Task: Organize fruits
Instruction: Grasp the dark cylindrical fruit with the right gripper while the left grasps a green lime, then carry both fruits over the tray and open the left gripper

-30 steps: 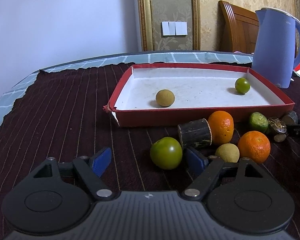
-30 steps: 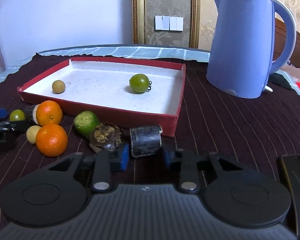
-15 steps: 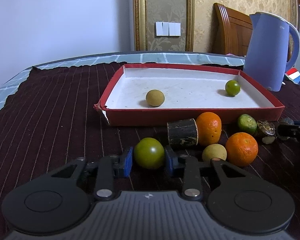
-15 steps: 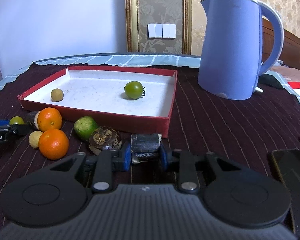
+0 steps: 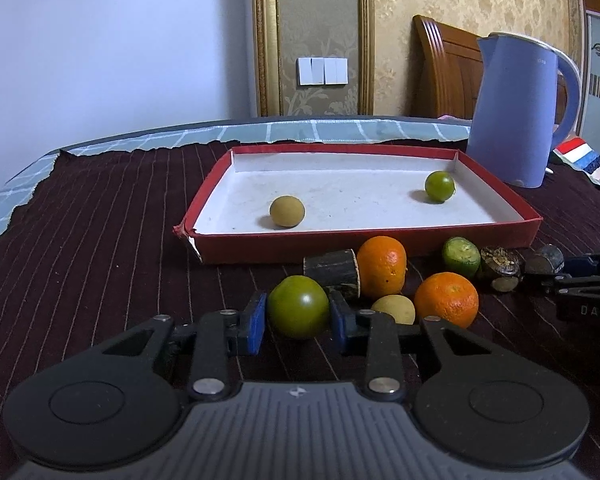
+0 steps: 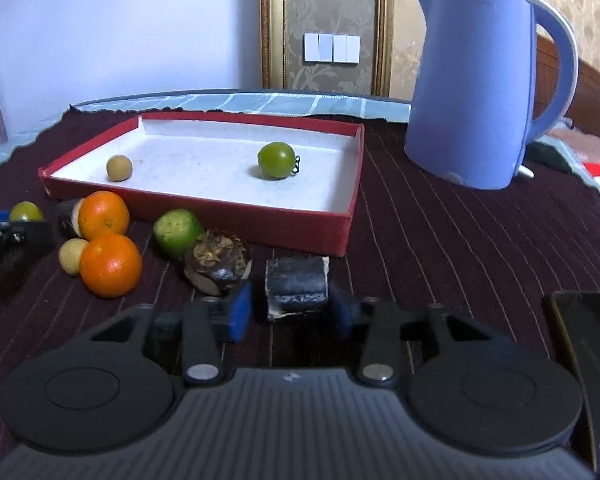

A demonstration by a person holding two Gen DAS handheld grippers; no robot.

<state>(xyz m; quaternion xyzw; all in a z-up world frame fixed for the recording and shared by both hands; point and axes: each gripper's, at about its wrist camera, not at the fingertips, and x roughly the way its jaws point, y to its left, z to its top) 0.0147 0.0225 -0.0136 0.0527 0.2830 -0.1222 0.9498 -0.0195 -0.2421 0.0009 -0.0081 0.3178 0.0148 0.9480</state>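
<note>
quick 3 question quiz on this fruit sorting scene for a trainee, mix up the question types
1. True or false: the red tray already holds two round fruits.
2. Multiple choice: what sits between the pads of the left claw? A) an orange B) a green tomato C) the kettle
3. Short answer: is the right claw clamped on the dark cut piece?

Key
1. True: a tan fruit and a small green fruit lie inside.
2. B, and the pads press on both of its sides.
3. No. Its jaws are opening, with a gap showing on each side of the piece between them.
</note>
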